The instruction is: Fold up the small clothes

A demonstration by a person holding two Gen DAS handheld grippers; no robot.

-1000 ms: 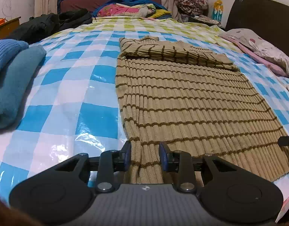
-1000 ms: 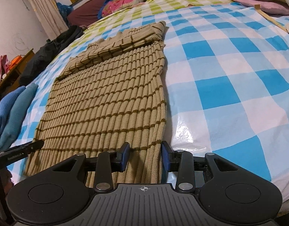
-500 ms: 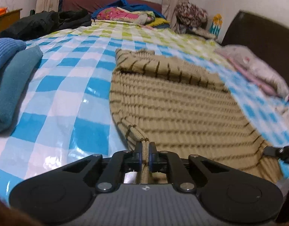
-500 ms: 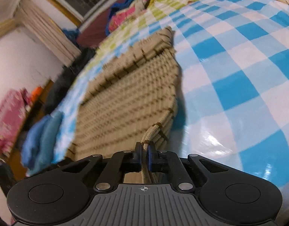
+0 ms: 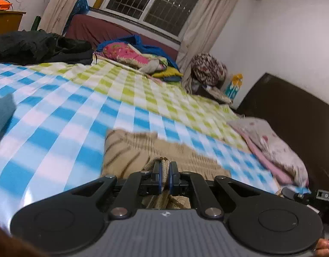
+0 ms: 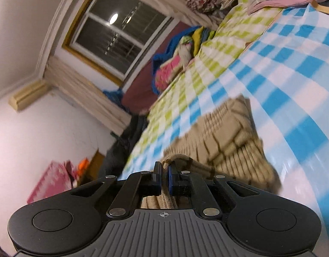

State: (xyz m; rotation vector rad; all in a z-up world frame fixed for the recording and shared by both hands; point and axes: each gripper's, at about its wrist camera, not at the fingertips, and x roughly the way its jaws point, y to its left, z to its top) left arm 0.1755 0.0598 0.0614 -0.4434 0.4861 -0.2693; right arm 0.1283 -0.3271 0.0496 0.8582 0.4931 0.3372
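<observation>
Mostly checked blue/green bedcover (image 5: 83, 107), barred window (image 5: 151, 4) w/ curtains (image 5: 198, 21) beyond.

Only legible text: partial white letters "DAS" on black device (image 5: 326, 196), right edge, left wrist view.

sweater (image 5: 130, 152) on bed (image 5: 83, 107), pillow (image 5: 271, 141) right

We count one striped sweater (image 5: 130, 150), two hand-held grippers, the left (image 5: 164, 172) and the right (image 6: 163, 176), one bed (image 5: 63, 115), one window (image 5: 151, 2) and one pillow (image 5: 271, 141).
</observation>
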